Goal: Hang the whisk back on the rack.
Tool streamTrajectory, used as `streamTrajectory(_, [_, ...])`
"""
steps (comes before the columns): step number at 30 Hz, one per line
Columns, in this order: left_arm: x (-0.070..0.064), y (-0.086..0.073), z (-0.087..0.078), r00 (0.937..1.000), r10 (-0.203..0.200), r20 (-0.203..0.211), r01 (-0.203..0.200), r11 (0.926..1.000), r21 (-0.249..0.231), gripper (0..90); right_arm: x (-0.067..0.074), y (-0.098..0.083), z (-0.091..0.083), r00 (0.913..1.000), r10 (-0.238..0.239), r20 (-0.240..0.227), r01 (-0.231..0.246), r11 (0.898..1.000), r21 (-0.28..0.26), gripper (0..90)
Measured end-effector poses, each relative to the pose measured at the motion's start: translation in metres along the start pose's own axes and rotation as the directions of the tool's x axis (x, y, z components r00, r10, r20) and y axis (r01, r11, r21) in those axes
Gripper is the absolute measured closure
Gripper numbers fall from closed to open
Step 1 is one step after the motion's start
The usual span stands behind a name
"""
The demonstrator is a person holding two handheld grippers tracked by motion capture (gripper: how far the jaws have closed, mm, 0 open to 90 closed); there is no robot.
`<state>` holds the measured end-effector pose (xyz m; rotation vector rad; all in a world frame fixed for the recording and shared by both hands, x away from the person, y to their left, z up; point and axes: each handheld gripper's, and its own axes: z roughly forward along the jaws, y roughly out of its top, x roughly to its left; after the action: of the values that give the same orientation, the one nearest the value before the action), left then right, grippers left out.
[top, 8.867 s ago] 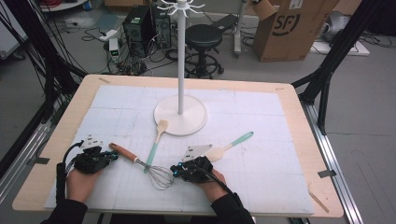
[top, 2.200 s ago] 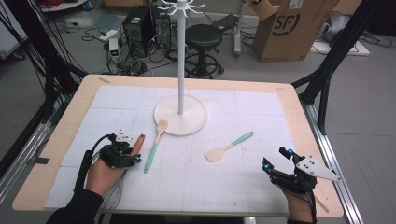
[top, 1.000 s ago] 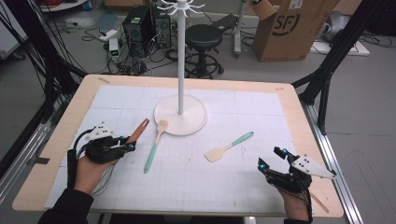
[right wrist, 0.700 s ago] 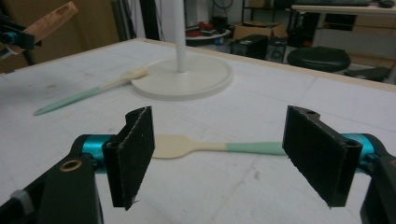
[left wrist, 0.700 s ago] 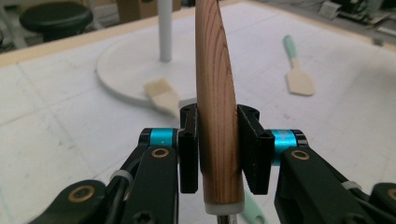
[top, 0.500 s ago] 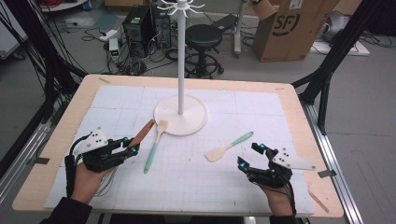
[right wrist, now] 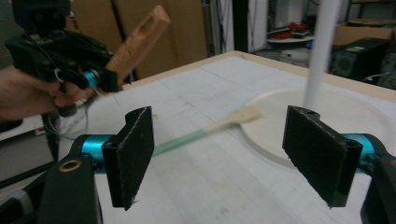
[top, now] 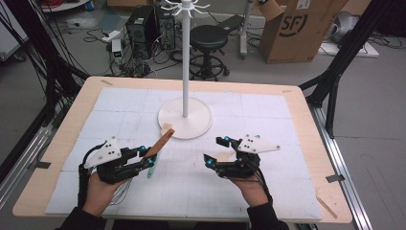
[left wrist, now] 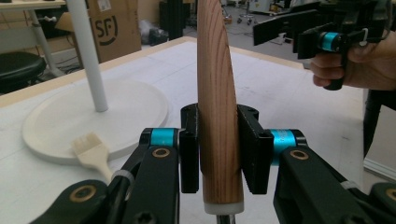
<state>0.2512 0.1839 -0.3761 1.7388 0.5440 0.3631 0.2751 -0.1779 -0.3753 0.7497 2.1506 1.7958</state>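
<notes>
Hanging step under way, by the look of it. Left hand-held gripper (top: pixel 143 158) clamped on the whisk's wooden handle (left wrist: pixel 215 93), handle tilted up toward one o'clock, aimed at the white hook stand (top: pixel 185 62) at bench centre. Whisk wires hidden below the hand. Right hand-held gripper (right wrist: pixel 233 156) gaping wide, nothing between the pads, hovering low at four o'clock of the stand base. Mint-handled brush (right wrist: pixel 219 125) lying against the base rim (left wrist: pixel 56 154), untouched. Next, probably: lift high, line up the handle's slot with a hook, steady with the free gripper.
</notes>
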Motion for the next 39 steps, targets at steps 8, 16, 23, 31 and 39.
streamTrajectory(8, [-0.009,0.002,0.011,0.9995,0.004,0.031,-0.004,1.0000,-0.005,71.9,0.020,0.024,0.040,0.9959,-0.001,-0.091,0.004,0.999,0.037,24.3])
streamTrajectory(16, [-0.013,0.003,0.015,0.9993,0.002,0.038,-0.002,1.0000,-0.008,71.9,0.033,0.040,0.061,0.9868,0.008,-0.161,-0.001,0.999,0.045,26.2])
streamTrajectory(23, [-0.016,0.005,0.015,0.9992,0.001,0.040,0.000,0.9999,-0.013,71.9,0.035,0.045,0.060,0.9823,0.029,-0.185,-0.025,0.999,0.024,30.0])
streamTrajectory(31, [-0.018,0.008,0.015,0.9993,0.013,0.034,-0.012,0.9998,-0.018,71.9,0.035,0.048,0.057,0.9792,0.058,-0.194,-0.057,0.998,0.009,31.7])
streamTrajectory(39, [-0.019,0.011,0.014,0.9994,0.016,0.030,-0.015,0.9997,-0.020,71.9,0.040,0.054,0.056,0.9799,0.071,-0.186,-0.072,0.997,-0.002,34.0])
